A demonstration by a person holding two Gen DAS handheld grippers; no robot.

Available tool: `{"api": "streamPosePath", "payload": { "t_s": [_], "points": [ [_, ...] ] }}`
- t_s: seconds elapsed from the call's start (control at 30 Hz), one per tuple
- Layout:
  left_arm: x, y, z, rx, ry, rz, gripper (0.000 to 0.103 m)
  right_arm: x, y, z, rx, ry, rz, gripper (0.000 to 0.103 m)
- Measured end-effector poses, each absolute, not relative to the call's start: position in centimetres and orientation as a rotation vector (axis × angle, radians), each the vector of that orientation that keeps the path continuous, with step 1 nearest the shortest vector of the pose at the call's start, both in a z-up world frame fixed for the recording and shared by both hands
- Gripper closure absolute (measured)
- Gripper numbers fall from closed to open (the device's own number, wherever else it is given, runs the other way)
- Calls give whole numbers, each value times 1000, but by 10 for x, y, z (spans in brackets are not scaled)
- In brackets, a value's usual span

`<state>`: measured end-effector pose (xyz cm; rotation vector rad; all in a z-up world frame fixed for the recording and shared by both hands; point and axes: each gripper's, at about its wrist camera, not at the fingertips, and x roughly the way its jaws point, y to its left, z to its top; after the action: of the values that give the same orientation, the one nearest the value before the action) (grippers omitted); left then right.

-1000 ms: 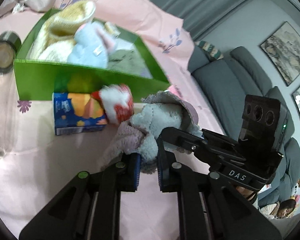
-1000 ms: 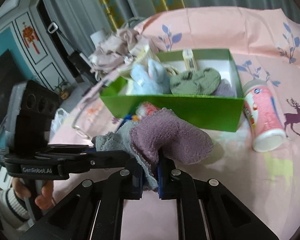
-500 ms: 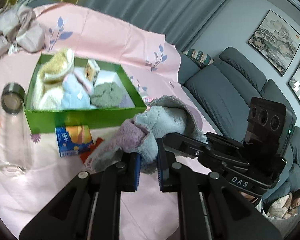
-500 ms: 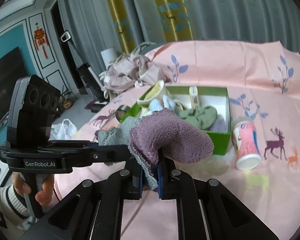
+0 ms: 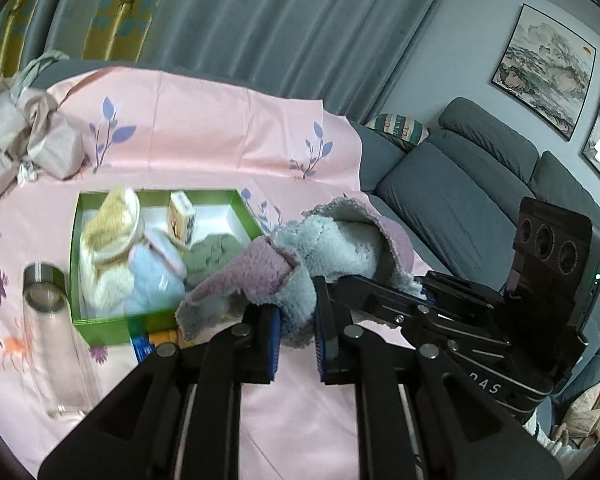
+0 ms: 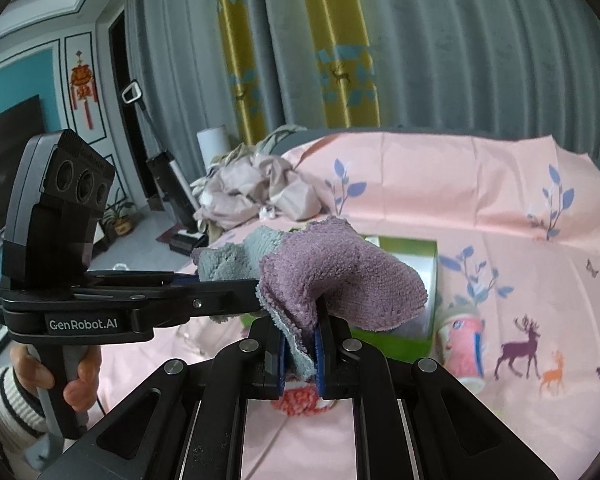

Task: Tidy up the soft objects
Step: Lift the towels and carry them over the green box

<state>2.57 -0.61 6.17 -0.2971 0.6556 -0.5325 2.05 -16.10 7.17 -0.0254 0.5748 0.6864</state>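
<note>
A fluffy purple and grey-blue cloth (image 5: 312, 256) hangs in the air between both grippers, above the pink tablecloth. My left gripper (image 5: 296, 320) is shut on its grey end. My right gripper (image 6: 300, 344) is shut on the purple and grey edge of the same cloth (image 6: 332, 276). The right gripper's body crosses the left wrist view from the right, and a hand (image 6: 76, 380) holds the left gripper's handle in the right wrist view. Behind and below stands a green box (image 5: 100, 320) with a cream plush (image 5: 108, 232), a blue plush (image 5: 152, 280) and a green cloth (image 5: 216, 252) inside.
A clear bottle (image 5: 56, 336) lies left of the box; a blue packet (image 5: 152, 344) lies at its front. A pink-labelled bottle (image 6: 464, 344) lies right of the box. A red fluffy item (image 6: 304, 400) sits under my right gripper. Crumpled fabric (image 5: 24, 144) lies far left; a grey sofa (image 5: 480, 200) stands right.
Both grippers have risen together with the cloth held between them. The box and table now appear lower and farther away; more of the curtains and room shows.
</note>
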Motion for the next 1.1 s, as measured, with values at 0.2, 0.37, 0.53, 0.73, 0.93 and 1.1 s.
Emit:
{"api": "streamPosePath", "payload": {
  "t_s": [0.2,0.37,0.53,0.73,0.93,1.1],
  "points": [
    [42,-5,70,-296,639,-531,91,33,-158,83,-40,551,670,92],
    [54,-5,74,-291,636,-519,91,46,-153,86,-53,546,662,92],
    [71,-3,76,-275,633,-502,91,63,-149,86,-63,544,653,92],
    [90,0,71,-269,642,-476,91,84,-143,81,-68,552,646,92],
    [113,2,63,-257,662,-453,91,106,-138,70,-69,569,638,92],
    [130,0,52,-243,685,-434,91,123,-134,57,-62,594,631,92]
  ]
}}
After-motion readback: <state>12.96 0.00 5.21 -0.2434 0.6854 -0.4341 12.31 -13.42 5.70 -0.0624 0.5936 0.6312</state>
